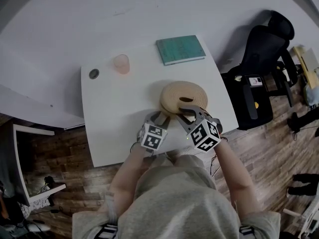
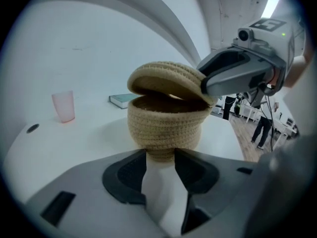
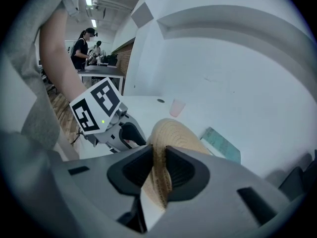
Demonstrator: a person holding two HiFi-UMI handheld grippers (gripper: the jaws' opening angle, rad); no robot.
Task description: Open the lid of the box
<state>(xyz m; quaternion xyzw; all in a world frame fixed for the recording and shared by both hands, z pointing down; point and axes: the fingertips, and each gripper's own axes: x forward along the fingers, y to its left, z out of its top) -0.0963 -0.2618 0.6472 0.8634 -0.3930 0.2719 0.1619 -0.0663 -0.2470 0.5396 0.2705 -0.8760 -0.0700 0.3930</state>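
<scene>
The woven box (image 2: 163, 125) stands on the white surface (image 2: 74, 143) near the person, and I judge it light, soft and a little floppy. The right hand-held gripper (image 3: 159, 155) is clamped on the thin rim of the lid (image 3: 173, 133), which seems the good place to hold. The left hand-held gripper (image 2: 161, 155) has its jaws apart at the foot of the box, which probably needs steadying.

A white table (image 1: 109, 108) carries a woven box (image 2: 166, 128), pink cup (image 1: 121, 63) and green book (image 1: 180, 49).

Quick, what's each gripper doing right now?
Left gripper: jaws apart at the base of the basket; whether they grip it cannot be told.
Right gripper: closed on the edge of the lid, which is tilted up off the basket.
</scene>
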